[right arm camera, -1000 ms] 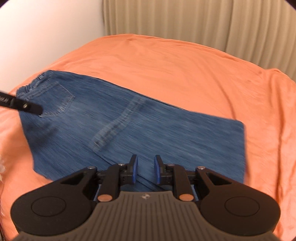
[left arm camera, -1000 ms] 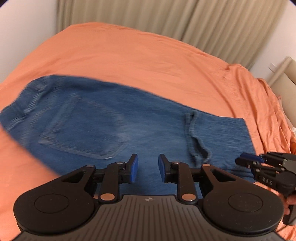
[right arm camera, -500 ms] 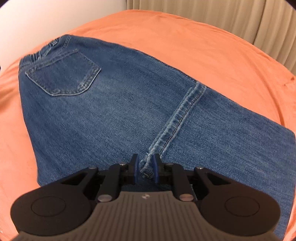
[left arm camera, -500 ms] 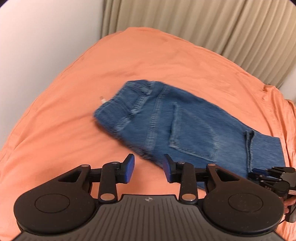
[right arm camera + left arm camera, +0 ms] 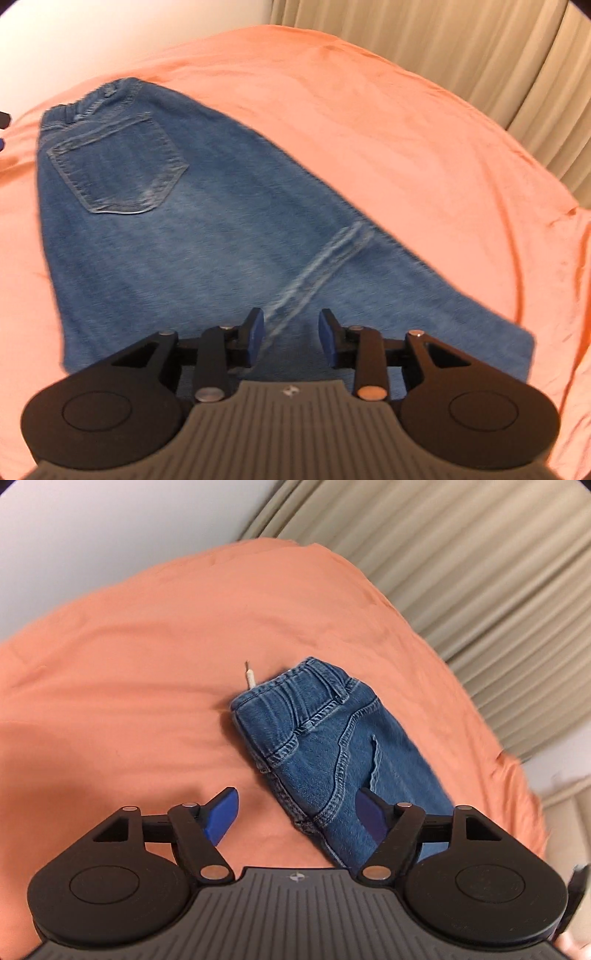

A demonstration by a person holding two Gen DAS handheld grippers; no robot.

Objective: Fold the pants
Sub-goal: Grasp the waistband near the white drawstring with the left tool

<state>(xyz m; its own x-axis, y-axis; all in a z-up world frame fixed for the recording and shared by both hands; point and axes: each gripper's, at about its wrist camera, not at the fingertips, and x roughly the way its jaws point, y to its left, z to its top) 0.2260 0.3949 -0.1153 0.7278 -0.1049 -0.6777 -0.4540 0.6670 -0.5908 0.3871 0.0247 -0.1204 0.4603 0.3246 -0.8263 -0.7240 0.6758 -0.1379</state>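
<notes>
Blue jeans (image 5: 207,236) lie folded lengthwise on an orange bed sheet (image 5: 388,122), back pocket (image 5: 118,170) up, waistband at the far left. In the left wrist view the jeans (image 5: 332,746) run from the waistband (image 5: 295,690) down under my right finger, and a white tag (image 5: 250,675) sticks out beside the waistband. My left gripper (image 5: 297,814) is open wide and empty, just above the jeans' near edge. My right gripper (image 5: 291,338) is open and empty above the leg, by a pale seam (image 5: 317,266).
The bed fills both views. Beige curtains (image 5: 461,561) hang behind it and a white wall (image 5: 92,528) stands at the left. The bed's right edge (image 5: 576,221) drops away near the curtain.
My right gripper let go of the seam, opened and drew back. My left gripper opened wider and swung toward the waistband end.
</notes>
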